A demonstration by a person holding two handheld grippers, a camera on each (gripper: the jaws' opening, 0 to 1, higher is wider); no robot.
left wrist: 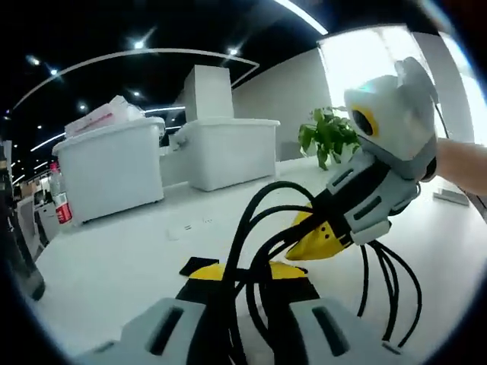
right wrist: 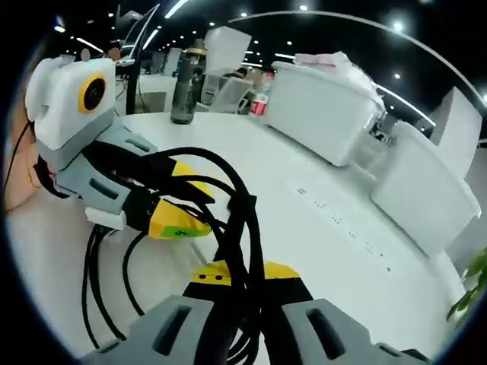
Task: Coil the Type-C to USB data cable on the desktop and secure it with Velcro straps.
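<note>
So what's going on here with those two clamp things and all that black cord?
A person is working with two handheld grippers over a white table, bundling a black cable into loops. The left gripper and the right gripper are both closed on the bunch of loops, holding it up between them, with some loops hanging down toward the table. No strap is visible around the bundle yet. White storage bins, a potted plant and a dark bottle stand further back on the table.

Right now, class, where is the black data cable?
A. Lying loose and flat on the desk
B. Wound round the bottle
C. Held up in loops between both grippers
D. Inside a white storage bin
C: the black cable loops up off the white desk, pinched by the left gripper and the right gripper.
</note>
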